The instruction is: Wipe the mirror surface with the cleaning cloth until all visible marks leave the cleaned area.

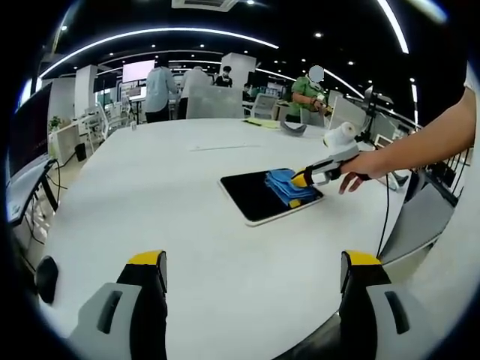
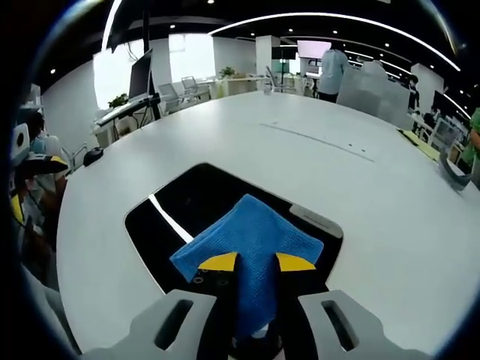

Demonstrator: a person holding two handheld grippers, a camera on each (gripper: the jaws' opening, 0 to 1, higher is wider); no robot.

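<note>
Two grippers are at work over a large white tabletop (image 1: 150,195). In the right gripper view, the right gripper (image 2: 256,262) rises from the bottom edge with its yellow-tipped jaws drawn close together, pinching a fold of the blue cleaning cloth (image 2: 251,240) between them. The cloth spreads forward from the jaws and lies flat on the mirror (image 2: 187,202), a dark rectangular slab with rounded corners and a pale edge, lying flat on the tabletop. The cloth covers the part of the mirror nearest the jaws; the bare glass beyond it reflects a thin bright streak of ceiling light.

In the left gripper view, the left gripper (image 1: 255,262) hangs above bare tabletop with its jaws spread wide apart and nothing between them. Farther off in that view the mirror (image 1: 255,196) lies toward the right side of the tabletop, the cloth (image 1: 289,186) bunched on its right end. The right gripper (image 1: 301,180) comes in from the right there, held in a person's hand (image 1: 360,166), its yellow tips pressed to the cloth.

Beyond the mirror, a thin seam (image 2: 315,140) runs across the tabletop. At the far edge of the table stand chairs (image 1: 262,105), and past them several people (image 1: 159,90) stand in an open office with long curved ceiling lights (image 1: 157,34).
</note>
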